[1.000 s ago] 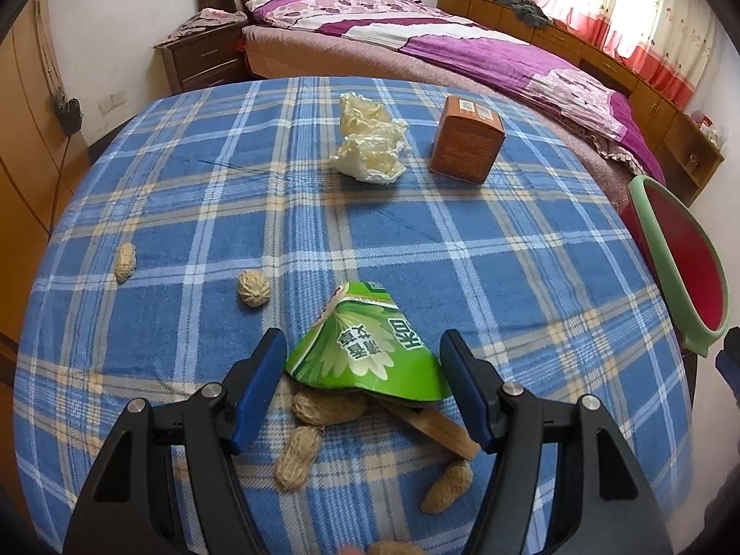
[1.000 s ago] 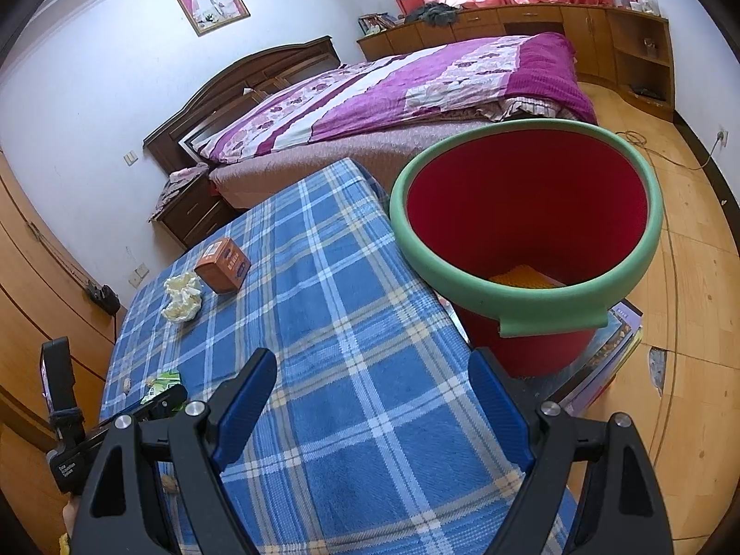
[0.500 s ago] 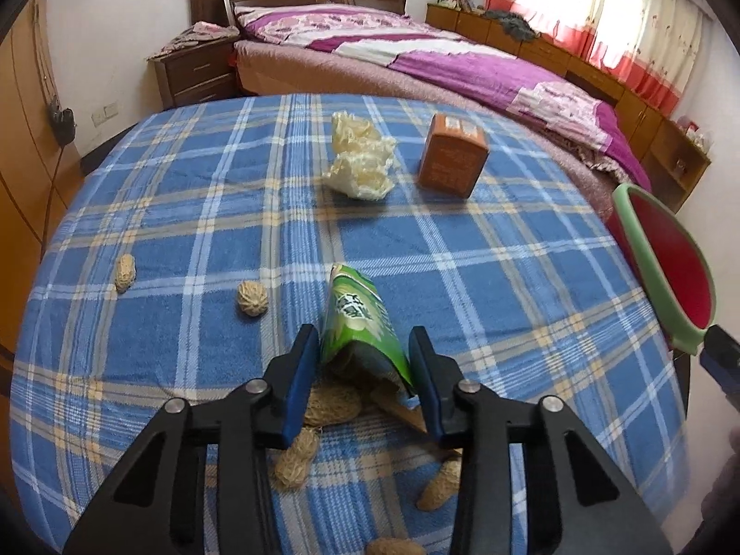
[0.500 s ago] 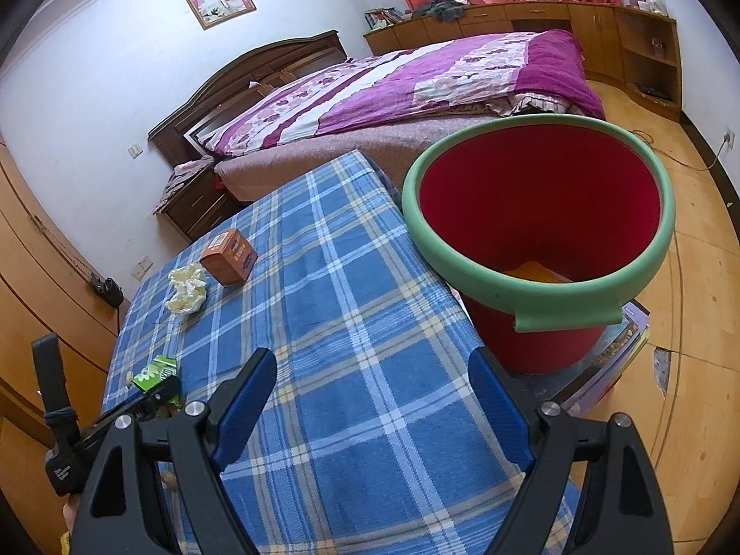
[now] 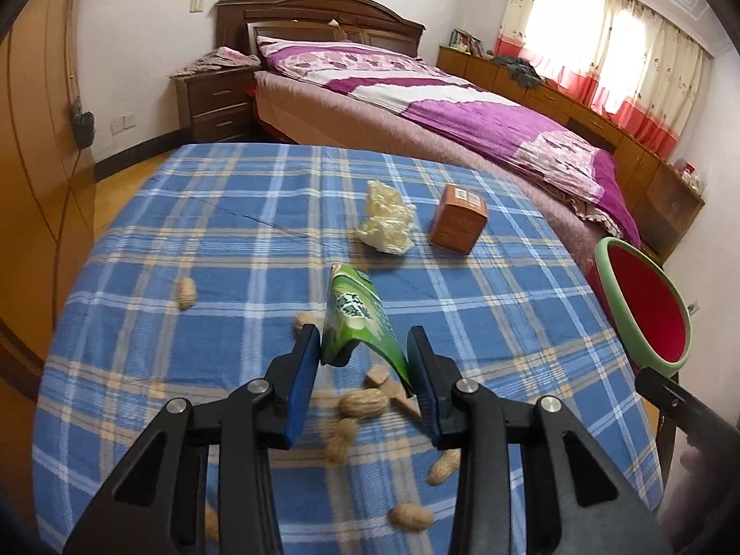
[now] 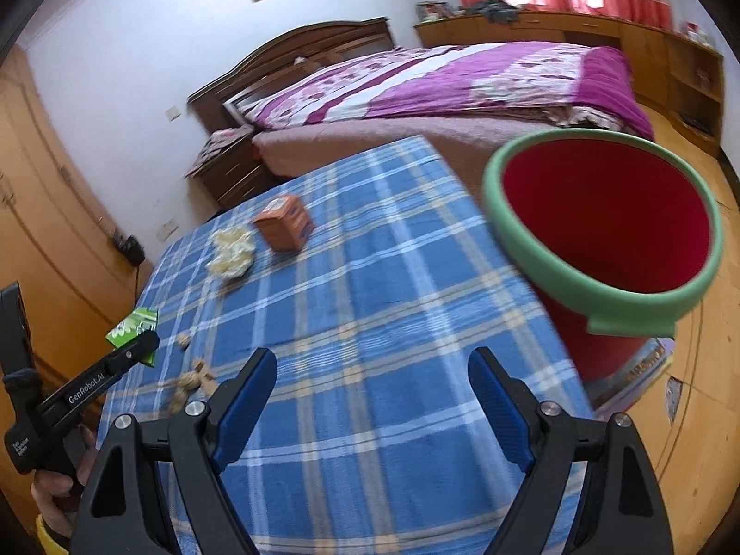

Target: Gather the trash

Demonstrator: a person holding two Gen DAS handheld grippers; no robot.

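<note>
Up close, our left gripper (image 5: 365, 351) pinches the green wrapper (image 5: 356, 323) above the peanuts (image 5: 363, 403); only the left wrist cam shows that grip w/ both pads touching; the right wrist cam shows our right gripper (image 6: 372, 397) wide open, holding nothing, and the red bin (image 6: 601, 236) just beside the table edge; blue plaid cloth (image 5: 222, 249) carries crumpled paper (image 5: 386, 226) & an orange box (image 5: 458, 219); bed (image 5: 439, 106) behind.

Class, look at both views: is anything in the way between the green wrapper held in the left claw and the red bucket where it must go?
Nothing visible blocks it. The left claw holds the green wrapper above the table; the red bucket stands open beyond the table's right edge. The orange box and crumpled paper lie farther back.
</note>
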